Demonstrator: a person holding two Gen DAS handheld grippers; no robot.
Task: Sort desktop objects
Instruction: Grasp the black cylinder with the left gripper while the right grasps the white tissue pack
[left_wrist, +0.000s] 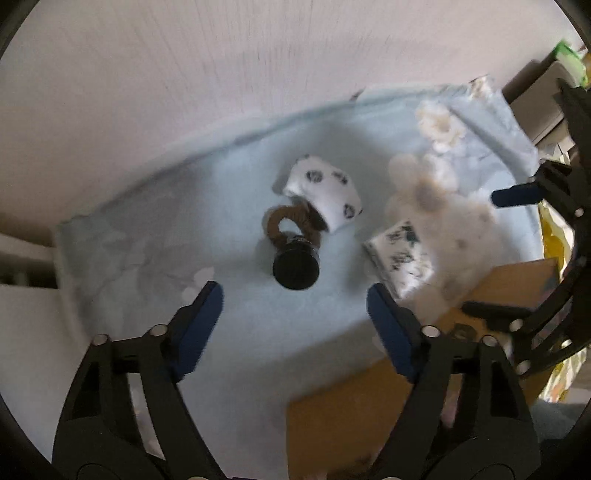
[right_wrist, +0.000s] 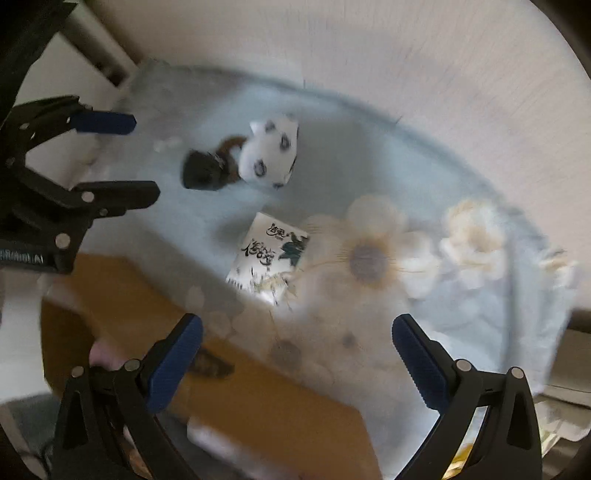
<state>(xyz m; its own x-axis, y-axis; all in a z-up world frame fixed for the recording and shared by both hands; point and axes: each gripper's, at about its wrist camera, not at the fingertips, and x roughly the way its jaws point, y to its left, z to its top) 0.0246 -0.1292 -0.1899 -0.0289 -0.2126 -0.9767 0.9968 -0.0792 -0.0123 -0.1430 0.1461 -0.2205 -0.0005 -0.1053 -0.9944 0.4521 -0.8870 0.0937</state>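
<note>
Both our grippers, left gripper (left_wrist: 293, 301) and right gripper (right_wrist: 297, 343), have jaws apart, empty. Ahead of them: one black jar (left_wrist: 295, 266), one brown hair tie (left_wrist: 280, 221), one paw-print sock (left_wrist: 325, 197), one tissue pack (right_wrist: 269, 260).

Jar (left_wrist: 295, 264) on hair tie (left_wrist: 286, 223), sock (left_wrist: 325, 192) behind, packet (left_wrist: 400, 254) right

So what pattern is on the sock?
White with dark paw prints; the sock shows best in the left wrist view.
</note>
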